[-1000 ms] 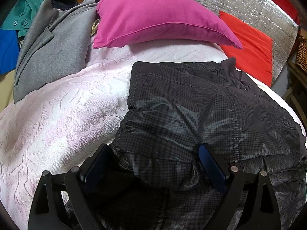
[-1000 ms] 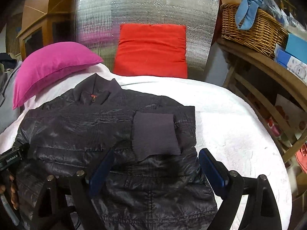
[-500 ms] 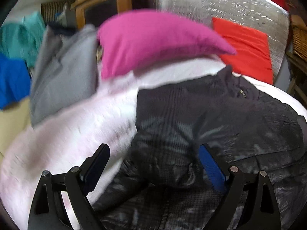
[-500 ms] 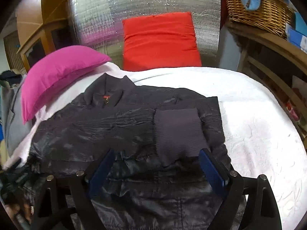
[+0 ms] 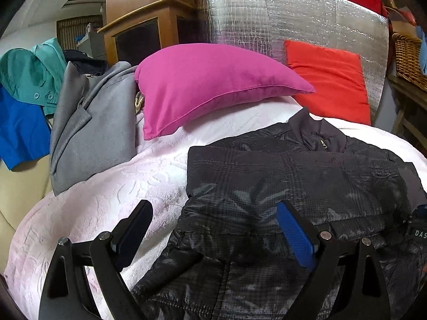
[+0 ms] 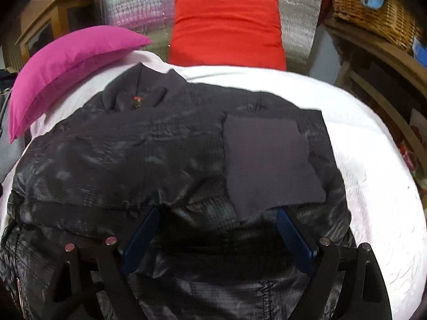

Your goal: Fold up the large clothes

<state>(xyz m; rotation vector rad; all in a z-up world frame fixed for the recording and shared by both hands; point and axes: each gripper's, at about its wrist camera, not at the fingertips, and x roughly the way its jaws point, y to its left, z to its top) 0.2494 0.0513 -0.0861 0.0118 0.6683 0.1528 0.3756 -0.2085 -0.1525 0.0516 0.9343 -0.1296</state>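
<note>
A black quilted jacket (image 5: 293,186) lies on the white bedspread (image 5: 106,200), collar toward the pillows, with a sleeve folded across its front. Its knit cuff (image 6: 267,165) lies flat on the right side. My left gripper (image 5: 213,237) is open and empty, above the jacket's lower left edge. My right gripper (image 6: 217,237) is open and empty, low over the jacket's lower front (image 6: 160,160), just below the cuff. Whether its fingers touch the fabric is unclear.
A magenta pillow (image 5: 208,85) and a red cushion (image 5: 328,80) lean against a silver foil panel (image 5: 293,21) at the head. A grey coat (image 5: 90,128), teal and blue garments (image 5: 24,93) lie left. A wicker basket (image 6: 373,8) sits on a wooden shelf at right.
My left gripper has lifted up and back off the jacket's folded edge, which it straddled before. My right gripper has moved forward and lower over the jacket.
</note>
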